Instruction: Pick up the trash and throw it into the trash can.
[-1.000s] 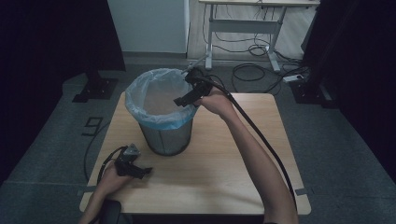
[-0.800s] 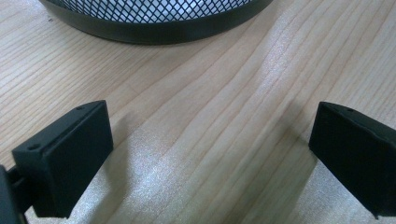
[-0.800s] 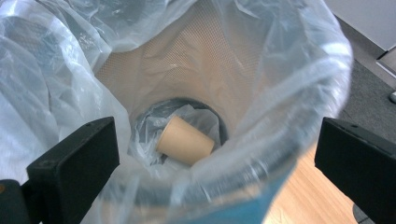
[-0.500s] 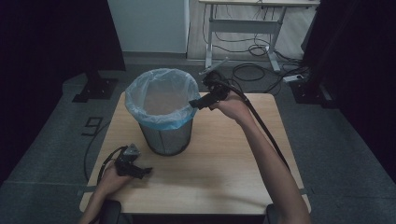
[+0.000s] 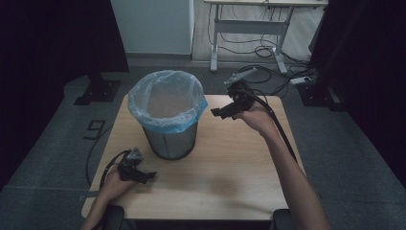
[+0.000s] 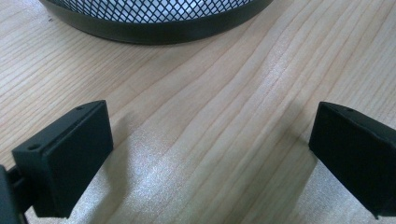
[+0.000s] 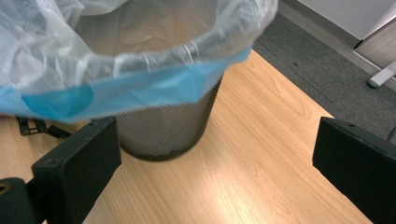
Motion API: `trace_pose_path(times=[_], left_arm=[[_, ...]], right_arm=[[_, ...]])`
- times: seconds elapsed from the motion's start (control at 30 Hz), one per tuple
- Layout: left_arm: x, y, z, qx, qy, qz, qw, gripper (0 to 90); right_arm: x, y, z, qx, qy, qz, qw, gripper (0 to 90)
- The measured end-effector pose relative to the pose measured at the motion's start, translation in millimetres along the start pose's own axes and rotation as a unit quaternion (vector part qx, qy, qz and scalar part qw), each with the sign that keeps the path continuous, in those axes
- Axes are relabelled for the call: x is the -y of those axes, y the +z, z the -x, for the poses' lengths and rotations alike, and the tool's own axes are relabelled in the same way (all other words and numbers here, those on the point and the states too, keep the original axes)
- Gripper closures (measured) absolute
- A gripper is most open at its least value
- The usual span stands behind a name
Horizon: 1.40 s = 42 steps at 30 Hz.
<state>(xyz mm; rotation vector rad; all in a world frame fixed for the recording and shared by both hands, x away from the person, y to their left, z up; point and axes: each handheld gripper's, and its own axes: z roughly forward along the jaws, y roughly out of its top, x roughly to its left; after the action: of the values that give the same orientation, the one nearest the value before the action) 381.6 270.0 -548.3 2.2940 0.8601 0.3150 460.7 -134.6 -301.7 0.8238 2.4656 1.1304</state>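
Bin (image 5: 168, 125) unlabelled; table (image 5: 230, 182) bears no writing.

Wood-grain table (image 5: 230, 172), metal-mesh bin (image 5: 170, 139)

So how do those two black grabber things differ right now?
The left gripper sits low at the table's near edge, beside the bin's base; the right gripper is held up in the air at the height of the bin's rim. The left points across the bare wood, the right toward the bag. Both are open and hold nothing.
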Motion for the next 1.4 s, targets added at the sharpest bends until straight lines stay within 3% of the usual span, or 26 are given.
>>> trace_pose_path(times=[0.67,1.4], left_arm=[[-0.1,0.0,0.3,-0.001,-0.001,0.0,1.0,0.0],[-0.1,0.1,0.6,-0.002,-0.003,0.001,1.0,0.0]], right_arm=[[65.7,-16.4,10.6,0.019,0.013,0.01,0.9997,2.6],[135.5,-28.1,16.2,0.044,0.051,0.012,0.9976,3.4]])
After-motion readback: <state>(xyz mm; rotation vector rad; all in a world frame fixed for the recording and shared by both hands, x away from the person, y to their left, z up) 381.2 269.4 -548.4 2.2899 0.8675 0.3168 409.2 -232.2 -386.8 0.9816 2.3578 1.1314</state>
